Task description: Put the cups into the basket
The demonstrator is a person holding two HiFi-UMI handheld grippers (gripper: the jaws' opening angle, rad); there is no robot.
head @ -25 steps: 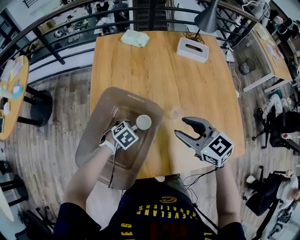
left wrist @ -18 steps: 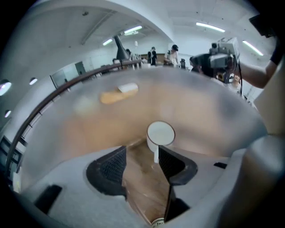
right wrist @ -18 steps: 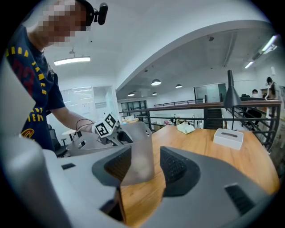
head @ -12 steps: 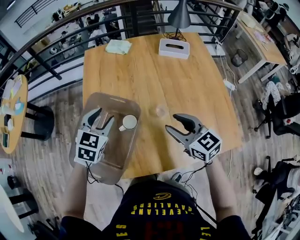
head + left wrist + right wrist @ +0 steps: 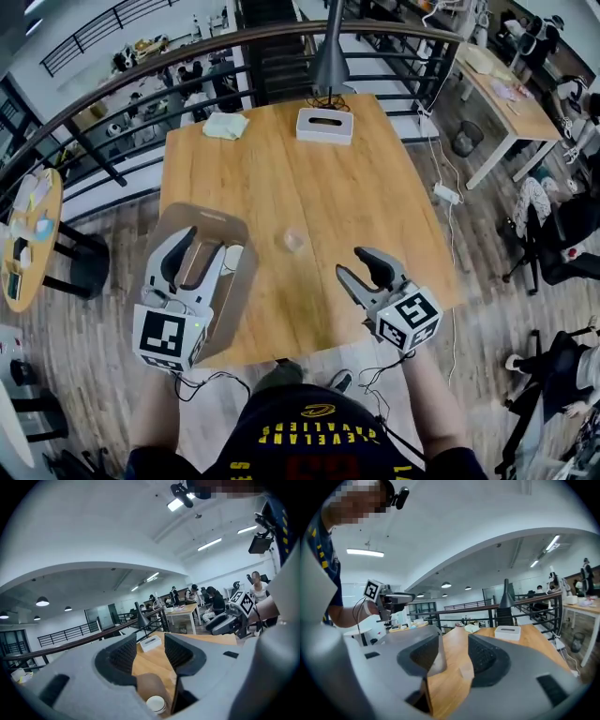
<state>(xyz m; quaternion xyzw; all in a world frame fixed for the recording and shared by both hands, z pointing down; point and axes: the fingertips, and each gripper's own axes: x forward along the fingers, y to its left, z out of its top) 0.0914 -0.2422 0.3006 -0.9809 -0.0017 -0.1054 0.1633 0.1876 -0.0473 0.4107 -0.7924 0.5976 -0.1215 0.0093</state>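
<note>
A white cup stands inside the translucent brown basket at the table's left front edge; the left gripper view shows the white cup below the jaws. My left gripper hangs high above the basket, open; its jaws have just been closing a little, with nothing between them. A small clear cup sits on the wooden table to the right of the basket. My right gripper is open and empty, to the right of the clear cup and nearer me.
A white tissue box and a pale cloth lie at the table's far side, beside a dark lamp. A railing runs behind the table. More desks, chairs and seated people fill the room around it.
The left gripper has risen out of the basket, leaving the white cup inside. The right gripper has shifted slightly left, toward the clear cup.
</note>
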